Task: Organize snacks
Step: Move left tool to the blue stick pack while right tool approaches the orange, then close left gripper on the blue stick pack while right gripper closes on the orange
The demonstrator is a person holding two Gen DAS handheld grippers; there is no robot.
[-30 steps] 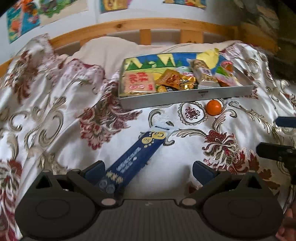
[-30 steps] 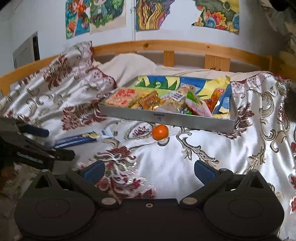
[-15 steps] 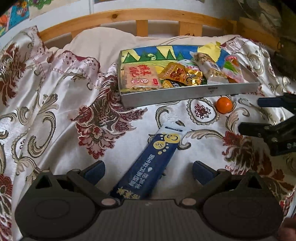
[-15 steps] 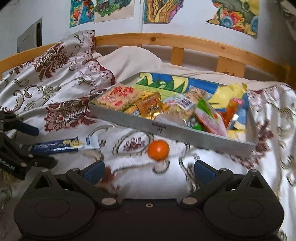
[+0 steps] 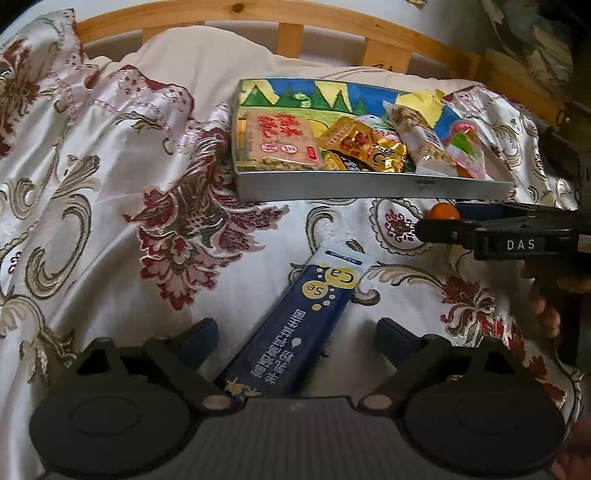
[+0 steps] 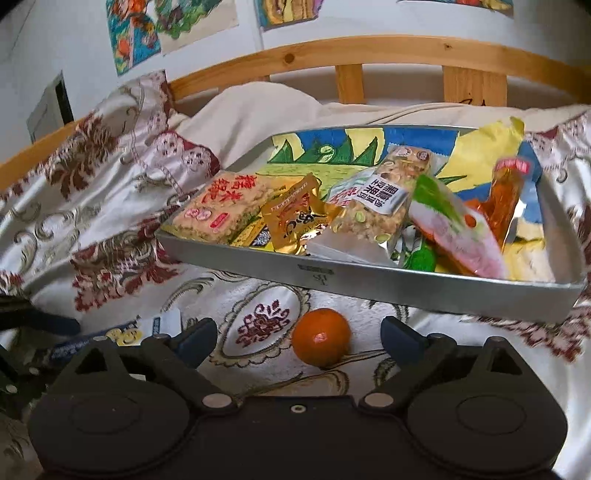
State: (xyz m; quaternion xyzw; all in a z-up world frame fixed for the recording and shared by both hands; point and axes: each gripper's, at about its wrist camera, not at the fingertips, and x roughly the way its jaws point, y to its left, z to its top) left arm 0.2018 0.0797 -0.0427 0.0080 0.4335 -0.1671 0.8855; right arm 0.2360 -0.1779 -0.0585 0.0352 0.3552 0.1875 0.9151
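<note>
A long dark blue snack box (image 5: 295,328) lies on the flowered bedspread between the open fingers of my left gripper (image 5: 297,338); its end also shows in the right wrist view (image 6: 110,338). A small orange (image 6: 322,341) lies on the bedspread between the open fingers of my right gripper (image 6: 299,338), just in front of the metal tray (image 6: 406,291). The tray (image 5: 369,190) holds several wrapped snacks. In the left wrist view the right gripper (image 5: 461,221) reaches in from the right, with the orange (image 5: 443,212) at its tips.
The bedspread (image 5: 110,221) is crumpled and rises at the left. A cream pillow (image 5: 207,55) and the wooden bed rail (image 6: 369,51) lie behind the tray. Drawings hang on the wall (image 6: 170,29).
My left gripper moved forward so the blue box now lies between its fingers. My right gripper moved forward to the orange, which now sits between its fingers.
</note>
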